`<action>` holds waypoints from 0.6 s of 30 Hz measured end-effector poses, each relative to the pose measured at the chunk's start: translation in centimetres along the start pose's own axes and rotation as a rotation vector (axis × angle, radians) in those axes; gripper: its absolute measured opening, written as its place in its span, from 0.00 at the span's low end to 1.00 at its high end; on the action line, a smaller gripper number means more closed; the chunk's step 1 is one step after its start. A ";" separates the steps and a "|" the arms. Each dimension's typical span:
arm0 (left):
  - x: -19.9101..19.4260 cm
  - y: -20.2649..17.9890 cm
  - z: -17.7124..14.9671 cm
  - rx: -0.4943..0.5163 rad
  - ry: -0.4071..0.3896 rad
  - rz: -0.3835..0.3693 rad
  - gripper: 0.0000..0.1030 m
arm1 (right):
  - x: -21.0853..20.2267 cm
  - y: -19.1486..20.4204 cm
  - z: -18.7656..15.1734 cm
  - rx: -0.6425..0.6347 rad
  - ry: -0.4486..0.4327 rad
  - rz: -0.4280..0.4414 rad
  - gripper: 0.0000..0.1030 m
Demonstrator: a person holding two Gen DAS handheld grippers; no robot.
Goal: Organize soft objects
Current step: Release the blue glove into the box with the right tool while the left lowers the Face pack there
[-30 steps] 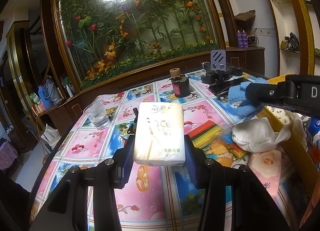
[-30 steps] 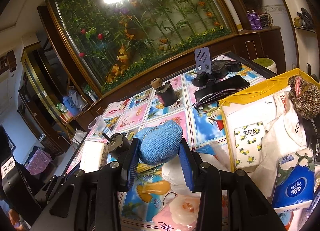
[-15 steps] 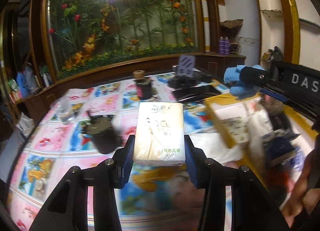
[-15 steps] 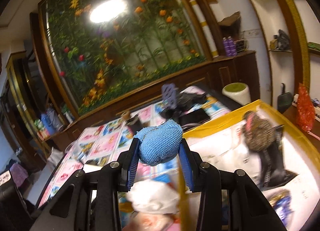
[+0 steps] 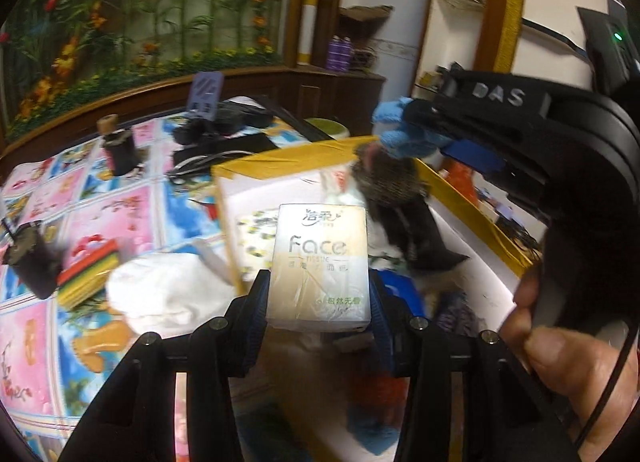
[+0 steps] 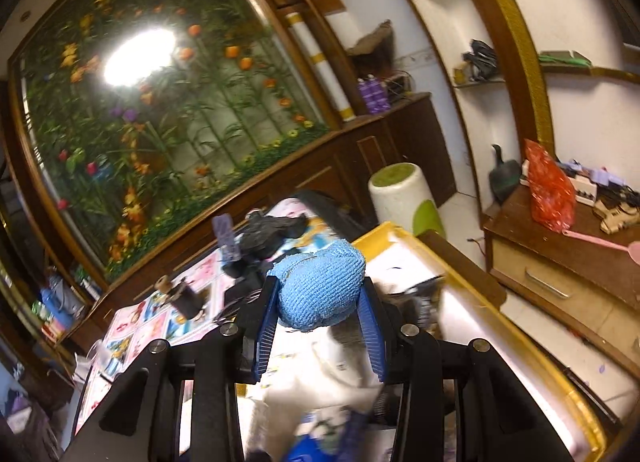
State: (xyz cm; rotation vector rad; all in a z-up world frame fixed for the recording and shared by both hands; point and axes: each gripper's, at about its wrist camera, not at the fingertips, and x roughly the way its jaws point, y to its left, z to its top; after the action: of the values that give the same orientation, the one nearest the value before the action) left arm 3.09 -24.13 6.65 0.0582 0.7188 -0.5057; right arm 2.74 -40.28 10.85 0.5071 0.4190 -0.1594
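Tissue pack (image 5: 318,266) clamped upright between the pads of the left gripper (image 5: 318,294), carried in the air at the near edge of the yellow-rimmed box (image 5: 280,152). Blue knitted cloth (image 6: 320,288) squeezed into a ball by the right gripper (image 6: 320,318), likewise in the air over the box's far end; seen in the left view at about 2 o'clock from the tissue pack, poking out of the black tool.

Already inside the box: a patterned packet (image 5: 254,238) at 9 o'clock of the pack, a brown knitted piece (image 5: 386,182) and a dark cloth (image 5: 420,238) at 1 to 2 o'clock, a blue wrapper further down, blurred. Left on the table (image 5: 120,206), at 8 to 9 o'clock: a white crumpled bag (image 5: 168,290) and a striped sponge stack (image 5: 90,270). Judged roughly midway: two items in hand and not yet released, at least two more to fetch.

Against a second earlier: both loads then over the tablecloth, the box off at 3 o'clock; now both swung across to it. Grip on each unchanged. Dark spool (image 5: 120,146) gone from 12 o'clock, above the pack, to 10 o'clock; cabinet (image 6: 560,262) with a red bag (image 6: 548,190) newly in the right view at 3 o'clock.
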 end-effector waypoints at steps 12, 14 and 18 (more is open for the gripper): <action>1.2 -1.7 -0.4 0.036 0.036 -0.032 0.47 | 0.4 -1.9 0.1 0.032 0.038 -0.052 0.52; 1.0 -1.6 -0.3 0.026 0.029 -0.029 0.55 | -0.1 -1.8 0.1 0.034 0.015 -0.064 0.62; 0.6 -0.8 -0.1 -0.016 0.023 -0.056 0.64 | -1.2 -2.0 0.3 0.045 -0.040 -0.077 0.67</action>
State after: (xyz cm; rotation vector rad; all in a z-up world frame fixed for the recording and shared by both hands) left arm 3.03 -25.04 6.29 0.0289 0.7480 -0.5532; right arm 1.29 -42.08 10.72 0.5311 0.3971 -0.2532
